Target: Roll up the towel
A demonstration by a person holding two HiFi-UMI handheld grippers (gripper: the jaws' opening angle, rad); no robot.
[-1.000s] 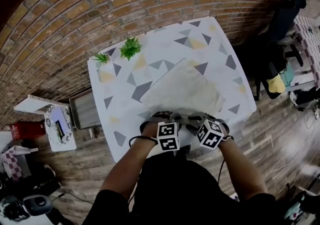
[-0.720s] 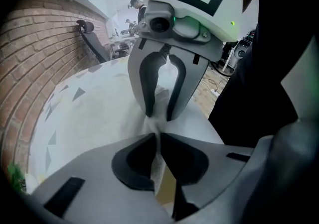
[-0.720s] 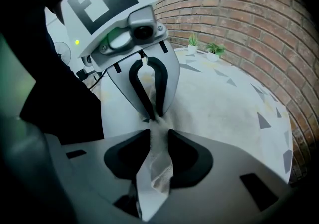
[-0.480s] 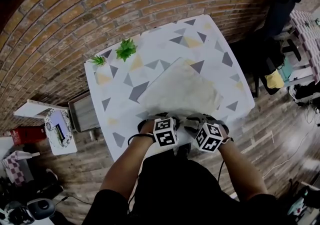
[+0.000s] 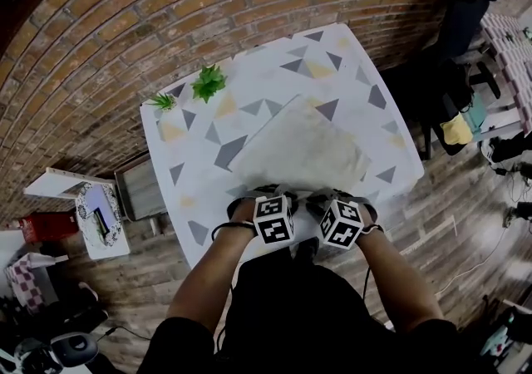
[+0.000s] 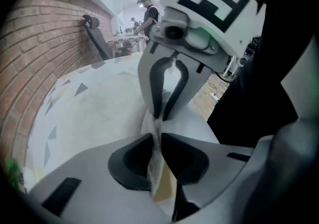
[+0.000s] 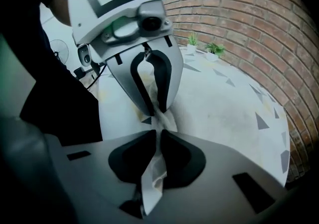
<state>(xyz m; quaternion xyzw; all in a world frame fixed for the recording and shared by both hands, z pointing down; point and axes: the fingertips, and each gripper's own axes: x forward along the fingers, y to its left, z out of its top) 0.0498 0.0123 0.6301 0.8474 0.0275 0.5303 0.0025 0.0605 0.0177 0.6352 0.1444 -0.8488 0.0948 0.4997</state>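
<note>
A pale towel [image 5: 303, 148] lies flat on the white table with the triangle pattern [image 5: 366, 73]. Both grippers sit side by side at the towel's near edge. The left gripper [image 5: 268, 194] has just been closing its jaws, and in the left gripper view the left gripper [image 6: 155, 141] is shut on a pinched fold of towel [image 6: 99, 103]. The right gripper [image 5: 331, 196] has also just been closing. In the right gripper view the right gripper [image 7: 158, 141] pinches the towel [image 7: 214, 103] edge, and the cloth stands up between the jaws. Each gripper view shows the other gripper close in front.
Two small potted plants [image 5: 209, 81] [image 5: 164, 100] stand at the table's far left corner, against the brick wall [image 5: 125, 23]. A metal crate [image 5: 137, 185] sits on the floor left of the table. Chairs and clutter [image 5: 465, 23] are at the right.
Both hands have stayed at the towel's near edge, and the marker cubes have barely shifted. The towel lies as before.
</note>
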